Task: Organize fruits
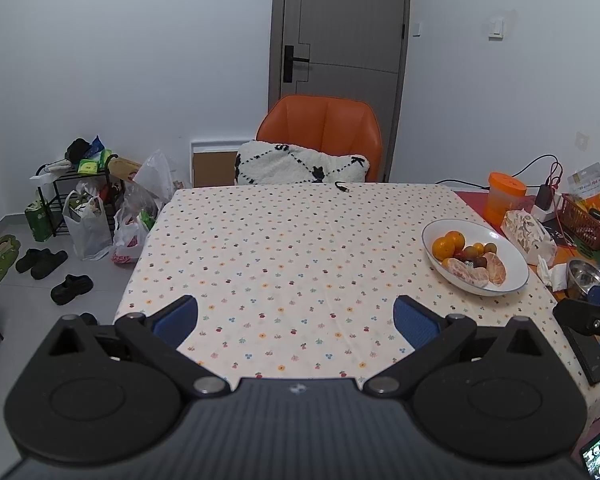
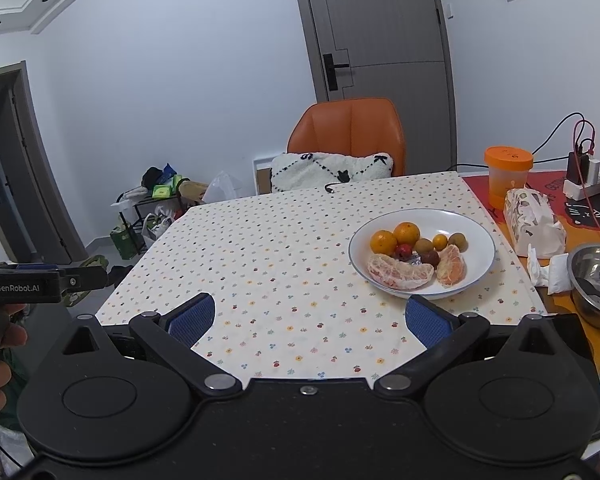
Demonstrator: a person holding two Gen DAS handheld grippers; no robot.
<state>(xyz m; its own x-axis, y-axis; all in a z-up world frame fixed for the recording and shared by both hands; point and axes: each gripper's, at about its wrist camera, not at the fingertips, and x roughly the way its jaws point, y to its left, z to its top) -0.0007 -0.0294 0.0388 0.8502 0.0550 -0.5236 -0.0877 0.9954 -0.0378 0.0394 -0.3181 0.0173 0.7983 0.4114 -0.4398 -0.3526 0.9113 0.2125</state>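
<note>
A white plate (image 2: 476,236) (image 1: 512,272) sits on the right side of the dotted tablecloth. On it lie two oranges (image 2: 394,238) (image 1: 448,244), two peeled citrus pieces (image 2: 400,272) (image 1: 494,268) and several small round fruits (image 2: 440,242). My right gripper (image 2: 310,318) hangs open over the near table edge, just left of and short of the plate, with nothing between its fingers. My left gripper (image 1: 296,320) is open too, over the table's near middle, well left of the plate. The left gripper's black body (image 2: 40,282) shows at the right wrist view's left edge, held by a hand.
A steel bowl (image 2: 598,280) stands right of the plate, beside a patterned tissue pack (image 2: 534,220) and an orange-lidded cup (image 2: 508,176). An orange chair (image 1: 324,132) with a white cushion faces the far table edge. Bags, a rack and shoes lie on the floor at left (image 1: 88,208).
</note>
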